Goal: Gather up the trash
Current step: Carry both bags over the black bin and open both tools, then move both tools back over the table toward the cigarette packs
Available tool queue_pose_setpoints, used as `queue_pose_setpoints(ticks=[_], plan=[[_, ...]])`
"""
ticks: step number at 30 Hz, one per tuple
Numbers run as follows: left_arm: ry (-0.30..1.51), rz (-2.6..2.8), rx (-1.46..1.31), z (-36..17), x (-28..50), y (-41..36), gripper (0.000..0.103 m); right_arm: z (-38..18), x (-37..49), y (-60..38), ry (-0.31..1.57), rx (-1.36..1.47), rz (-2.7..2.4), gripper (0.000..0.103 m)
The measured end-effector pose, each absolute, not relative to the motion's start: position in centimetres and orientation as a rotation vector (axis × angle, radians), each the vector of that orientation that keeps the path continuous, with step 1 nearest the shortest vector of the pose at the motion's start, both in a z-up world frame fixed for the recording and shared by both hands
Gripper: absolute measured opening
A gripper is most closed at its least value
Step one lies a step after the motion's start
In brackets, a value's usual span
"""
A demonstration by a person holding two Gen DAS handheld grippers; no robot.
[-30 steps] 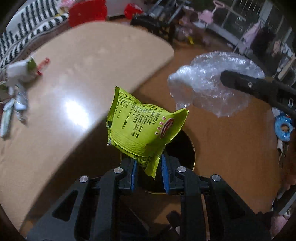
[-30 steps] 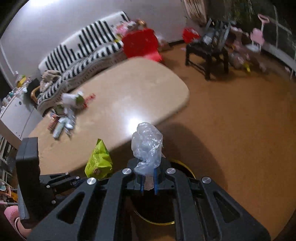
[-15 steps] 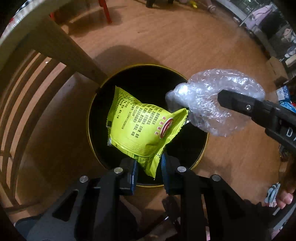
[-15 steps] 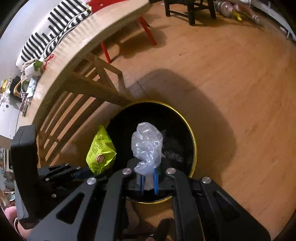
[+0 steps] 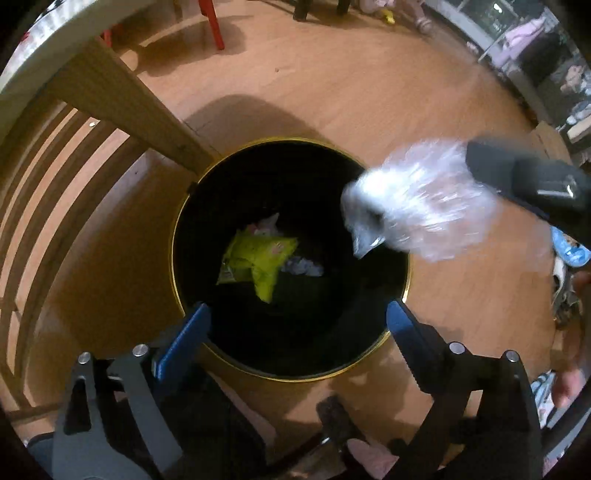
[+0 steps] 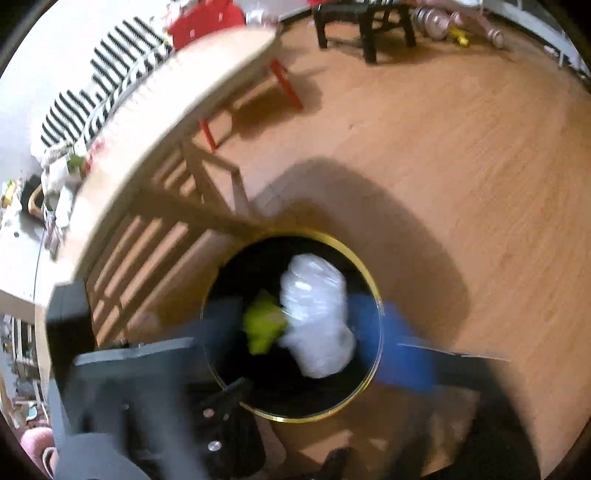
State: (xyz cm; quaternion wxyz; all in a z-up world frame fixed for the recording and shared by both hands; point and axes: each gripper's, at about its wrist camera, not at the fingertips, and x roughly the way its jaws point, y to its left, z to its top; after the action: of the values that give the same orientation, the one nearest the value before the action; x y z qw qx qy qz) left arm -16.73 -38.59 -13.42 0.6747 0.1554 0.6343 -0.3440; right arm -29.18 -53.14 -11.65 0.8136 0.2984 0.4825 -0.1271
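A black bin with a gold rim (image 5: 173, 240) (image 6: 360, 262) stands on the wooden floor beside the table. The green snack packet (image 5: 258, 262) (image 6: 264, 325) lies loose at its bottom among other scraps. My left gripper (image 5: 295, 323) hangs over the near rim, jaws opening wide, nothing between them. The clear plastic bag (image 5: 417, 206) (image 6: 317, 325) is blurred in the air over the bin's mouth. It sits between the jaws of my right gripper (image 6: 306, 343) (image 5: 524, 181), which are opening, and the blue pads (image 6: 399, 347) stand apart from it.
A wooden table leg and slats (image 5: 147, 114) run right up to the bin's far left rim. The table top (image 6: 177, 110) carries more wrappers (image 6: 62, 173) at its far end. Red chair legs (image 6: 284, 88) and a black stool (image 6: 365, 22) stand beyond. Shoes (image 5: 569, 251) lie at the right.
Both grippers sank from table height to just above the bin, then opened. The green packet fell to the bin's bottom. The plastic bag came free of the right pads.
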Motion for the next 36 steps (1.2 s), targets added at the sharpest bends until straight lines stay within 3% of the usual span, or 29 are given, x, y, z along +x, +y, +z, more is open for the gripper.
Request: queue_pose_setpoints(ticks=[10,19,27,36], plan=[[1.292,-0.776,0.334,-6.9,-16.2,-36.5,0.097,-6.9,-28.9,-53.8,0.908,0.591,-0.299,0.097],[1.167,-0.536,0.203,0.4,-9.2,-26.4,0.097,-4.2,-21.2,-46.6,0.914,0.447,-0.147,0.097],[1.190,-0.314,0.068,0.3,-2.8,-15.0,0.097,-3.0,-12.5,-38.3,0.945,0.321,0.012,0.097],[1.198,-0.254,0.053,-1.4,2.2,-11.0,0.097,-1.1,-3.8,-29.9,0.972,0.170,0.137,0.097]])
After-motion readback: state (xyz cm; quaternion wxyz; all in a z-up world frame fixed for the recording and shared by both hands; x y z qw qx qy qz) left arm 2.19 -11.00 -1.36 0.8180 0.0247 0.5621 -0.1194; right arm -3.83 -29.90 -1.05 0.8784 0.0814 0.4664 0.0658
